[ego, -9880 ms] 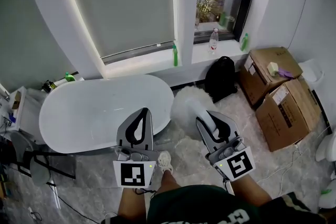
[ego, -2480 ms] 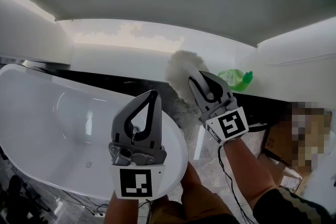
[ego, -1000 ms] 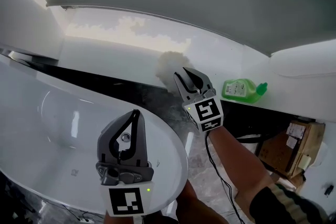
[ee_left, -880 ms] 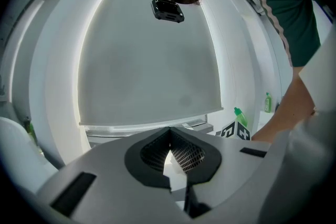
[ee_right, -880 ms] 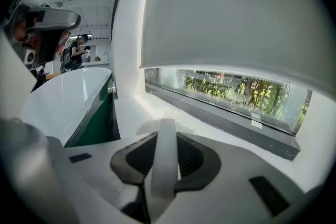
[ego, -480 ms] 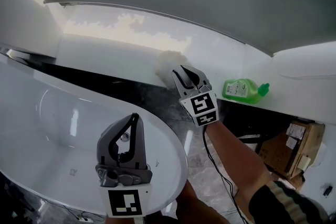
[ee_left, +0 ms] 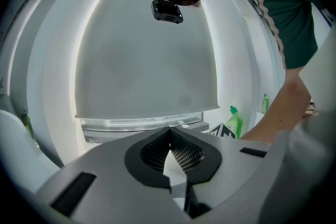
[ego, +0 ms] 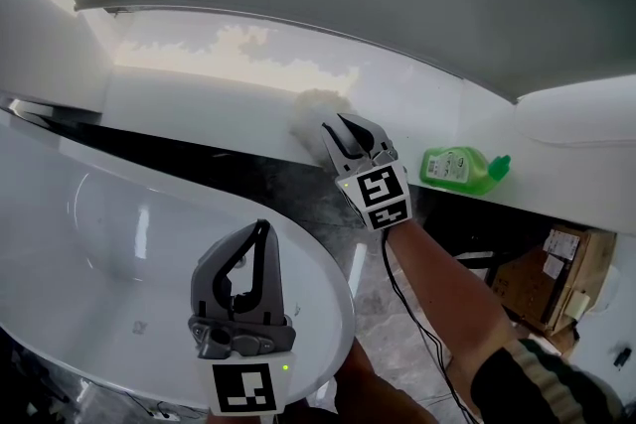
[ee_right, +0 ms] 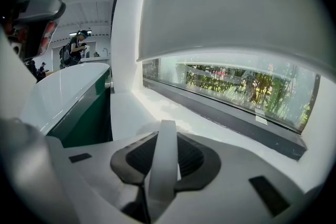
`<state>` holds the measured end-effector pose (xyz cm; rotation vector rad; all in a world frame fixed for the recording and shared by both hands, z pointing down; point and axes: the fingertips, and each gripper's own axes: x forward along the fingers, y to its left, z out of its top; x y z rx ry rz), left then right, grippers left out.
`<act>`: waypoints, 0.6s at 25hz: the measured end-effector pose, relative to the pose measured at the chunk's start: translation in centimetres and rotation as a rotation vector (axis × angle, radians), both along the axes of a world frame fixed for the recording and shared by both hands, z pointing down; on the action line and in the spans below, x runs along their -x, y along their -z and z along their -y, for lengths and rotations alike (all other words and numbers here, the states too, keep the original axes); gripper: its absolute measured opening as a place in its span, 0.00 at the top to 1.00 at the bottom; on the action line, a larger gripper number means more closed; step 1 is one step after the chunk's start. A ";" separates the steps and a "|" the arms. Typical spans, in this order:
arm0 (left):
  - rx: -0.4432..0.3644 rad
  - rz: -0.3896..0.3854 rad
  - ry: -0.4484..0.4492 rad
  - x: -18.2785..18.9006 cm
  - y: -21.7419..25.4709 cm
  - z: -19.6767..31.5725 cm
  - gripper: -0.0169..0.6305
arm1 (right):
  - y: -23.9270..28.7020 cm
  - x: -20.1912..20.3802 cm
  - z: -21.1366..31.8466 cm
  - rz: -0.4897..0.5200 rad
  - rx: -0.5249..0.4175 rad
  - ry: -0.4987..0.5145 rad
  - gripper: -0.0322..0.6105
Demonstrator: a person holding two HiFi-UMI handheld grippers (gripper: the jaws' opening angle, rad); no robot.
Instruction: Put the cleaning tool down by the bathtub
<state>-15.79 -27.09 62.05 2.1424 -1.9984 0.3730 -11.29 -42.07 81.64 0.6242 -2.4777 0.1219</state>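
The cleaning tool is a fluffy white duster head (ego: pixel 314 107) on a flat white handle (ee_right: pixel 160 176). My right gripper (ego: pixel 338 126) is shut on that handle, and the fluffy head rests on or just over the white window ledge (ego: pixel 199 104) behind the bathtub (ego: pixel 89 243). In the right gripper view the handle runs straight out between the jaws of this gripper (ee_right: pixel 164 136) toward the ledge (ee_right: pixel 173 115). My left gripper (ego: pixel 262 229) hangs over the tub's near rim, shut and empty, its tips touching (ee_left: pixel 169 131).
A green bottle (ego: pixel 462 171) lies on the ledge just right of my right gripper, and it shows too in the left gripper view (ee_left: pixel 234 122). Cardboard boxes (ego: pixel 556 263) stand on the floor at the right. A dark gap separates tub and ledge. The roller blind hangs above.
My right gripper has sunk a little toward the ledge with the duster still in it. The left gripper has stayed about where it was.
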 end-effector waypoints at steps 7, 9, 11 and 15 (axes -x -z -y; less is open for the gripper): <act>-0.002 -0.012 0.001 -0.6 -0.1 0.1 0.96 | -0.1 -0.2 -0.3 0.015 -0.006 -0.001 0.80; -0.002 -0.008 0.002 -0.6 -0.1 0.1 0.96 | -0.1 -0.2 -0.3 0.022 -0.006 -0.006 0.80; 0.004 -0.007 0.006 -0.5 -0.2 0.1 0.96 | -0.1 -0.2 -0.4 0.025 -0.006 -0.008 0.80; 0.005 -0.021 0.011 -0.8 -0.4 -0.1 0.96 | -0.1 -0.2 -0.4 0.028 -0.006 0.001 0.80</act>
